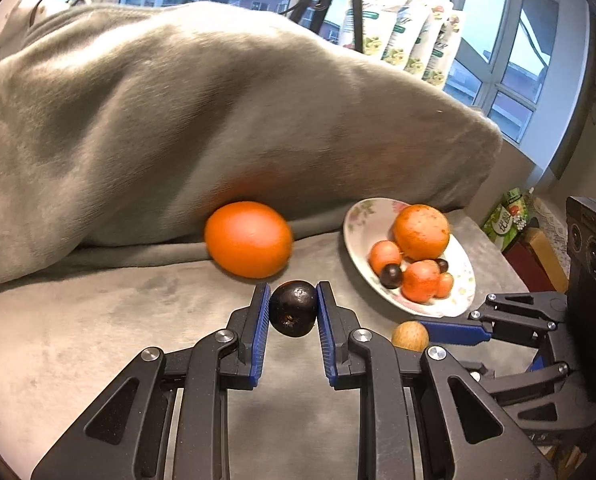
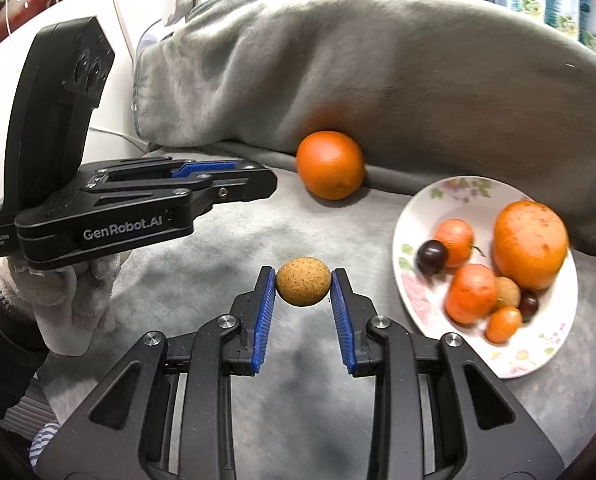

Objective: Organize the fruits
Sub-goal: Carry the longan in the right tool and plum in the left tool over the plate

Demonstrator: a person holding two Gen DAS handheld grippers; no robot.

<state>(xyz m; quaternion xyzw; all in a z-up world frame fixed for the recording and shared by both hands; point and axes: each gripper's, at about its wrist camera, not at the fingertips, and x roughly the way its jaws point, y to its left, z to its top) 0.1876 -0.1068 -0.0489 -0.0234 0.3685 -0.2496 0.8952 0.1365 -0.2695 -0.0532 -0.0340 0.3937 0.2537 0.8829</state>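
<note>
My left gripper (image 1: pixel 293 300) is shut on a dark purple round fruit (image 1: pixel 293 308), held above the grey cloth. My right gripper (image 2: pixel 303 286) is shut on a small tan speckled fruit (image 2: pixel 303 286); the left wrist view shows that fruit (image 1: pixel 409 335) at the right gripper's blue pad. A large orange (image 1: pixel 249 239) (image 2: pixel 331 165) rests on the cloth against the blanket. A floral plate (image 1: pixel 360 216) (image 2: pixel 426 200) to the right holds a big orange fruit (image 2: pixel 530 245), small orange ones, a tan one and dark ones. The left gripper's body (image 2: pixel 130 200) shows at the left, held by a gloved hand (image 2: pixel 64 300).
A bulky grey blanket (image 1: pixel 202 112) (image 2: pixel 398 72) rises behind the fruit. Windows and printed packages (image 1: pixel 414 40) stand at the back. Boxes and packets (image 1: pixel 514 220) sit beyond the surface's right edge. A grey cloth (image 2: pixel 218 248) covers the surface.
</note>
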